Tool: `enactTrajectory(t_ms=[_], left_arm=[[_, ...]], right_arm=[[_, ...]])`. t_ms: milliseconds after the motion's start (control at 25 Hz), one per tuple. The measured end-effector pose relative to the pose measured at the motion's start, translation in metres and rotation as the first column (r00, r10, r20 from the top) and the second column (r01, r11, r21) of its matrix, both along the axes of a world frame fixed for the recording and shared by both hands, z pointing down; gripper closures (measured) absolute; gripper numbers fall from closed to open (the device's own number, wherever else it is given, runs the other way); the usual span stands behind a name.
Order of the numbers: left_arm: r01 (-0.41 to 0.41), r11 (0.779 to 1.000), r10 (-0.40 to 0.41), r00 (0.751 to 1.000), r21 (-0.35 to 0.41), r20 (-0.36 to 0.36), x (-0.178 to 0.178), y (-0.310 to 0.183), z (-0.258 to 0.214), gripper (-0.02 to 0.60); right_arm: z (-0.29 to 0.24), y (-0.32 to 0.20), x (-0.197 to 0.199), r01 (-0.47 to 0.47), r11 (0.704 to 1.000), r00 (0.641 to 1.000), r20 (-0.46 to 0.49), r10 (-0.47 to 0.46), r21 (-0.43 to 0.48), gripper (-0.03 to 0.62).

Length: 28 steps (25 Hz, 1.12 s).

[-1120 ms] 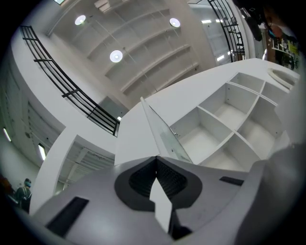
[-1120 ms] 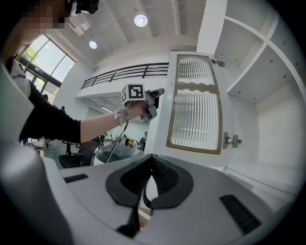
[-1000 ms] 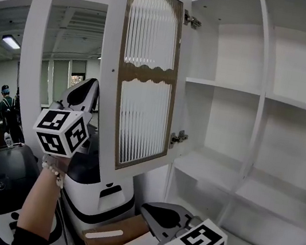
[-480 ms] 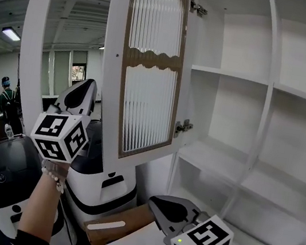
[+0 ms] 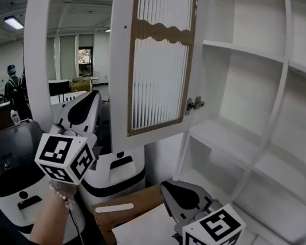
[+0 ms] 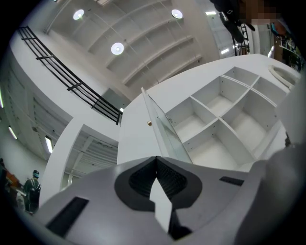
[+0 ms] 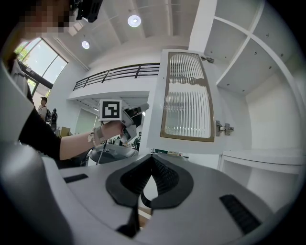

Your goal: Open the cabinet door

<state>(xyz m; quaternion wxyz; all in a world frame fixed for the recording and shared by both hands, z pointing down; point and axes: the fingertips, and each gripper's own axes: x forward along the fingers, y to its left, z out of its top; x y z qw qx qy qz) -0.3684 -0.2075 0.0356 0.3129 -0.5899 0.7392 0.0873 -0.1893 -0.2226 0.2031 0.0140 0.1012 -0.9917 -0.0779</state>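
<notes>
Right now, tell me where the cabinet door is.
Head view, upper centre: the cabinet door stands open, hinged on its right to the white cabinet, left gripper near its lower left edge.

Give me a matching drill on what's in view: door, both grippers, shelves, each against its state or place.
1 door
2 left gripper
3 right gripper
4 shelves

a shut, over the paper
b swung open
c inside the cabinet
d shut, left of the door

Pairs: 1-b, 2-d, 3-a, 4-c.
</notes>
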Motion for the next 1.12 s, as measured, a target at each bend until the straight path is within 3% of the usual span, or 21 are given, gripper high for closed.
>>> enactTrajectory(t_ms=[320,600,920,1120], left_arm=[[-0.034,0.997,0.030,0.998,-0.072,-0.052,0.021,0.008,0.068,0.583],[-0.098,0.979,0.084,0.993,-0.176,-0.084,0.053,0.002,0.130,0.583],[-0.235,0.942,0.214,0.971,-0.241,-0.111,0.118,-0.002,0.179,0.583],[-0.326,0.904,0.301,0.945,-0.276,-0.129,0.161,-0.005,0.202,0.583]], right_arm=[[0.021,-0.007,0.012,-0.061,0.998,0.998,0.000,0.061,-0.031,0.594],[0.041,-0.012,0.033,-0.126,0.991,0.992,-0.004,0.126,-0.052,0.594],[0.065,-0.009,0.067,-0.236,0.970,0.972,-0.009,0.236,-0.051,0.594],[0.077,-0.003,0.095,-0.313,0.950,0.950,0.012,0.313,0.023,0.595]])
